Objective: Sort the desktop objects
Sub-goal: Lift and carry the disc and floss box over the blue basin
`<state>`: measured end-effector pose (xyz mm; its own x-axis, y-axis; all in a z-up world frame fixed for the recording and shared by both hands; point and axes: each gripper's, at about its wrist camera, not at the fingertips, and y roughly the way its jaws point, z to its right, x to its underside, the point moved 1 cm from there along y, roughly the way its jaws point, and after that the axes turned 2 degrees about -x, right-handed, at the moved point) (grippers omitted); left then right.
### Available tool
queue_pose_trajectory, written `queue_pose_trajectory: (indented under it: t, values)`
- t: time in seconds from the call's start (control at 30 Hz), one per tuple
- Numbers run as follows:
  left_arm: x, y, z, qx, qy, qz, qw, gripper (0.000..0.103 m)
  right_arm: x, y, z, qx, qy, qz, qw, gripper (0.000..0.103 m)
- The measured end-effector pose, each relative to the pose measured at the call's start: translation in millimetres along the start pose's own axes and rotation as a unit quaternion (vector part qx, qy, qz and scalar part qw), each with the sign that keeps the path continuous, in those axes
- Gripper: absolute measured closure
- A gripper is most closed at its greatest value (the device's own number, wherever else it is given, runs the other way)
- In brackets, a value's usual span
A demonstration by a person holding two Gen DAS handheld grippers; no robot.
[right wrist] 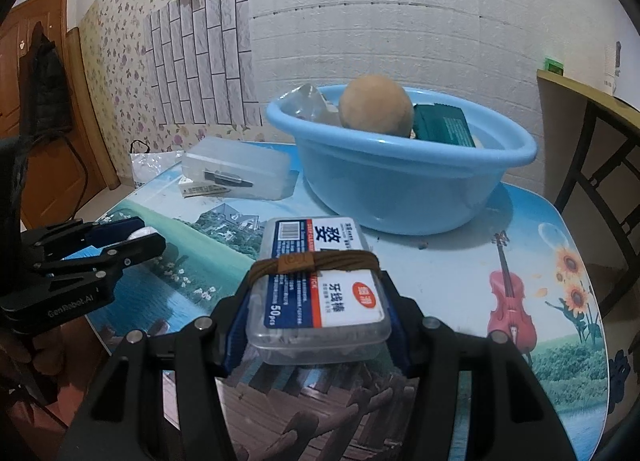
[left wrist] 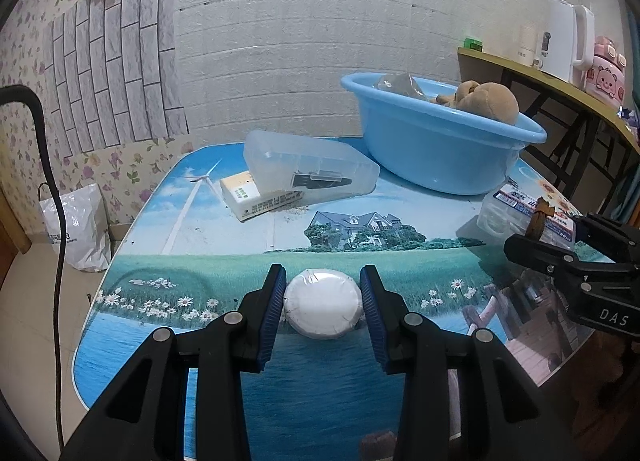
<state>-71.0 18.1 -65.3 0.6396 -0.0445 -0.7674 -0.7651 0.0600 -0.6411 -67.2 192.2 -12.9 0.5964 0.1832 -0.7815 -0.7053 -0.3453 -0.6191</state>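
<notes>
My left gripper [left wrist: 323,303] has its blue pads against both sides of a round white wrapped puck [left wrist: 322,307] near the table's front edge. My right gripper [right wrist: 316,317] is shut on a clear floss-pick box [right wrist: 320,285] with a blue and red label and a brown band around it. The box also shows in the left wrist view [left wrist: 520,217], at the right. A blue basin [right wrist: 400,181] stands at the back, holding a brown plush toy [right wrist: 376,105], a green packet [right wrist: 444,127] and a clear item. It shows in the left wrist view too [left wrist: 436,157].
A clear plastic case [left wrist: 308,169] with a dark tool inside leans on a white and yellow box [left wrist: 252,197] at the back left. A side shelf [left wrist: 560,85] with a white kettle [left wrist: 568,37] stands at the right. A white bag [left wrist: 76,229] sits on the floor at the left.
</notes>
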Motion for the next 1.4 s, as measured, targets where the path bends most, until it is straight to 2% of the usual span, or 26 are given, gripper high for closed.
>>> queue_pose_trajectory:
  t: [0.3, 0.7, 0.83, 1.0, 1.17, 1.4]
  values:
    - [-5.9, -11.2, -3.8, 0.009, -0.009, 0.013, 0.9998, 0.066, -5.7, -10.4, -5.6, -0.002, -0.004, 0.012, 1.0, 0.047]
    - [-49.1, -33.4, 7.4, 0.043, -0.012, 0.049, 0.9978, 0.066, -45.3, -56.5, -11.8, -0.042, -0.007, 0.073, 0.996, 0.047]
    - [-69.6, -33.0, 14.8, 0.055, -0.002, 0.06, 0.9967, 0.066, -63.6, -62.3, 1.9, -0.04, 0.002, 0.079, 0.996, 0.047]
    - [-97.5, -28.4, 30.3, 0.066, 0.013, 0.073, 0.995, 0.066, -83.5, -59.7, 24.3, -0.016, 0.013, 0.082, 0.996, 0.047]
    - [-126.3, -13.9, 53.0, 0.079, 0.028, 0.076, 0.9936, 0.066, -106.7, -43.7, 50.0, 0.003, 0.021, 0.072, 0.997, 0.047]
    - [-165.1, 19.5, 83.9, 0.084, 0.05, 0.07, 0.9928, 0.066, -131.1, -15.0, 83.7, 0.0, 0.033, 0.05, 0.998, 0.047]
